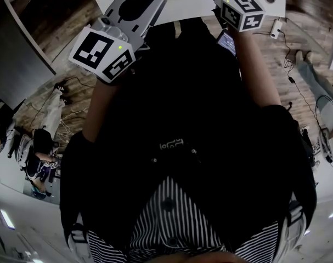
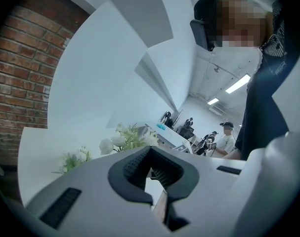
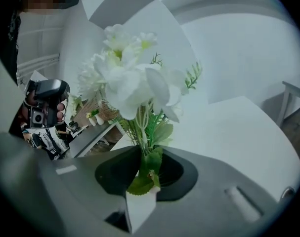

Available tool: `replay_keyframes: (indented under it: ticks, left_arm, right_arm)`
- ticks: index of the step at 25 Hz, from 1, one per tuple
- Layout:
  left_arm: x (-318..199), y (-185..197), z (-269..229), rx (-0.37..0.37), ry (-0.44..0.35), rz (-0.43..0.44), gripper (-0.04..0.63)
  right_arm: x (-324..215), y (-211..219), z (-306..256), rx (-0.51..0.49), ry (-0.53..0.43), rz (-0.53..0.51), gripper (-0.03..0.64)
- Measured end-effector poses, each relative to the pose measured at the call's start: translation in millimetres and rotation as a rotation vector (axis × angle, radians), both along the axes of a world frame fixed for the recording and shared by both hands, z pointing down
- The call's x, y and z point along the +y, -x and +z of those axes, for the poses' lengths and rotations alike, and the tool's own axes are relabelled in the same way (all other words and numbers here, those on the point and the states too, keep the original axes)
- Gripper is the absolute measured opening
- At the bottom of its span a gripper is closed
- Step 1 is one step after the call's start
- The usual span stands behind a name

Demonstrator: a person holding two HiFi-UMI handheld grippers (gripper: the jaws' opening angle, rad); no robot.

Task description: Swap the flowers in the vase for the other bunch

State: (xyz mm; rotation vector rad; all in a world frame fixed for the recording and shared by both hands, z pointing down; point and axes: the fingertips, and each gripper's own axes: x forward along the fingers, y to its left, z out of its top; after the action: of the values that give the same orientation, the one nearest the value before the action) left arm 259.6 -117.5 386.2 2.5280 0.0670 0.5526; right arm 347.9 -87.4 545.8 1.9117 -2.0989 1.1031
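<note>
**Step in hand:** a bunch is being secured for the swap. The right gripper is closed to a narrow gap on the green stems of a bunch of white flowers. The blooms stand at 12 o'clock above the jaws, and a leaf lies in the pad recess. The left gripper is drawn together at the tips and nothing is held in it. In the head view it is positioned at 11 o'clock, apart from the right gripper at 1 o'clock.

**Containers:** no vase is shown in any view. Whether the gripped stems are seated in one cannot be told, since the region below the jaws is covered. In the left gripper view a cluster of white flowers is seen at 11 o'clock of the jaws. A smaller bunch is seen at 9 o'clock, low over the white table. Whether that cluster is the gripped bunch cannot be confirmed.

**Next move (judged):** if the stems are in the vase, a straight lift along the stem line is called for until the mouth is cleared. The grip should be firm enough that no stem slips, but not so firm that the stems are crushed. The bunch is then to be set aside on the table.
</note>
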Motion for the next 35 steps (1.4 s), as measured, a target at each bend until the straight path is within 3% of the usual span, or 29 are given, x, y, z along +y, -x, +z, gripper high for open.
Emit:
replay_keyframes:
  ticks: [19,31,35]
  left_arm:
    - [13.3,-7.0,-25.3,0.051,-0.045,0.033,0.006]
    - [21.9,-17.3,-61.3,0.126,-0.102,0.071,0.006]
    - [29.4,-1.0,-80.9,0.157,-0.116,0.068,0.006]
  right_arm:
    - [13.4,-24.2,-84.1,0.044,-0.158,-0.017,0.06]
    - [22.3,-27.7,-158.0,0.117,-0.252,-0.015,0.057]
    - [30.4,-10.4,-184.3,0.13,-0.252,-0.029,0.057]
